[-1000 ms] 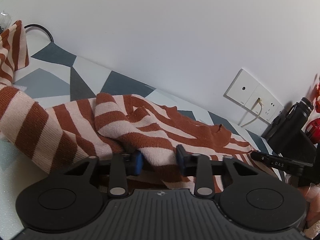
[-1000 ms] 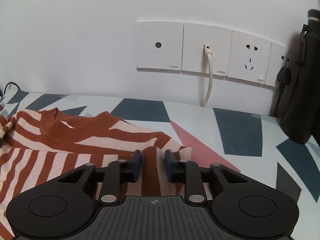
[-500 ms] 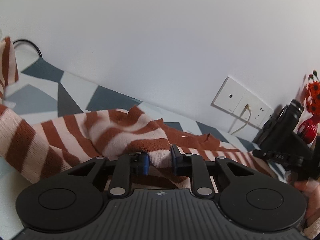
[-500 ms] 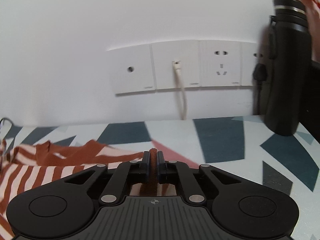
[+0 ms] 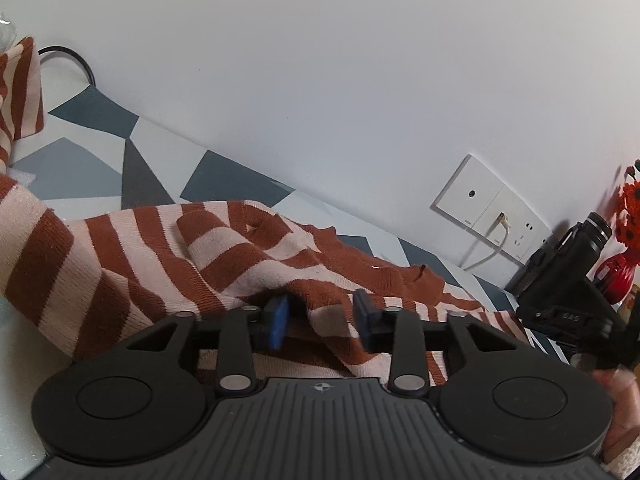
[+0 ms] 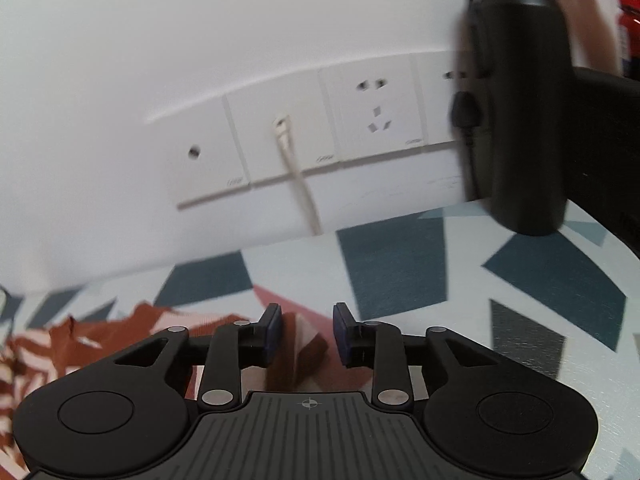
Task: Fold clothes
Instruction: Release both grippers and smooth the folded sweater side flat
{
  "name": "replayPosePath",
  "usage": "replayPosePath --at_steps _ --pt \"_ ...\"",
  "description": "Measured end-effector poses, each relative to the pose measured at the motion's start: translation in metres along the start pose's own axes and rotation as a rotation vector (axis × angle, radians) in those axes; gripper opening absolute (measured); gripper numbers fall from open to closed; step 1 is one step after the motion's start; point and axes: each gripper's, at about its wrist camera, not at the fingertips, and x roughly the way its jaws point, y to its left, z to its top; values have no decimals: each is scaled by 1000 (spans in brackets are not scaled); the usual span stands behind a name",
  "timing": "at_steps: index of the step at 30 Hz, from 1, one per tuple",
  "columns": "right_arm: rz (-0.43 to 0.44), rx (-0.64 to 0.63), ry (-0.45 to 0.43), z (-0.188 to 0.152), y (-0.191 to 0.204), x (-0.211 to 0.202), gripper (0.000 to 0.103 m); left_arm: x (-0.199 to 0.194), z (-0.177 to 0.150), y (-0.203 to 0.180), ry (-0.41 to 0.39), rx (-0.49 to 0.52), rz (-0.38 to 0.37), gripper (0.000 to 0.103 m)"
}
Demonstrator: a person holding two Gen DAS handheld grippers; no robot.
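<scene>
Sweater (image 5: 248, 264) is spread on the patterned table (image 5: 96, 168) beside the wall. Left gripper (image 5: 320, 316) and right gripper (image 6: 306, 330) jaws have just been parted; cloth folds lie loose between both. Bare tabletop is seen rightward, up to the black flask (image 6: 524, 120).

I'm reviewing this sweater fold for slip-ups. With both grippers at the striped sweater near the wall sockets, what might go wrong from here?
1. Both grippers' fingers have just been opening. The right gripper has only a small corner of the striped sweater between its pads, apparently not pinched, so the fold may spring back.
2. The left gripper straddles a bunched ridge; regrasping could catch several layers.
3. The black bottle stands close and could be knocked.
</scene>
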Motion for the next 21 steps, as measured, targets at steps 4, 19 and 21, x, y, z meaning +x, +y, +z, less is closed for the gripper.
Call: replayPosePath --at_steps 4,19,21 --pt "34 -15 62 1 0 -10 38 1 -1 -2 9 9 -3 50" --pt "-107 -231 66 -6 45 -13 59 -1 0 -2 -4 15 43 82" --pt "-78 -261 68 -9 60 -23 77 -3 0 -4 -19 36 66 90"
